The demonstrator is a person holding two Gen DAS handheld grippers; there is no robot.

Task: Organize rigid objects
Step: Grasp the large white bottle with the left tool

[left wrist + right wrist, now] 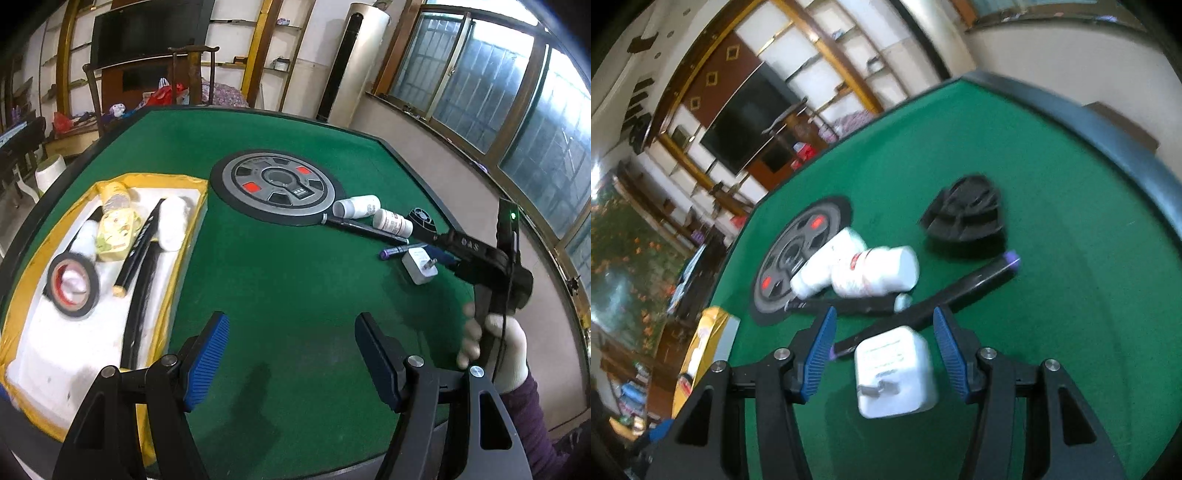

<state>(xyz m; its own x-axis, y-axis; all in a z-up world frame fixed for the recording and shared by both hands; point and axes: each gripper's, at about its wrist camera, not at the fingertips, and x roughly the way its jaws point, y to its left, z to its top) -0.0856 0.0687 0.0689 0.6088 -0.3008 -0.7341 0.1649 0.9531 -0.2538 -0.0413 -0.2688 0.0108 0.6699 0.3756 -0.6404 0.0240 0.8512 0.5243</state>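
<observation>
On the green felt table [295, 280], both pairs of fingers stand apart, the right's [882, 350] astride a white charger [895, 373], ungripped.

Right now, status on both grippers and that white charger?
Left gripper open, empty. Right gripper open, straddling white plug charger, no squeeze yet. Purple-tipped black pen crowds it.

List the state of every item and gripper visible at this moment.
Left gripper: open, empty.
Right gripper: open, straddling the charger, pads clear.
White USB charger: lying flat, prongs out.
Two white pill bottles: on their sides, touching.
Purple-capped pen: lying flat.
Black fan: on the felt.
Tape roll: flat in the tray.
Tray: partly filled.
</observation>
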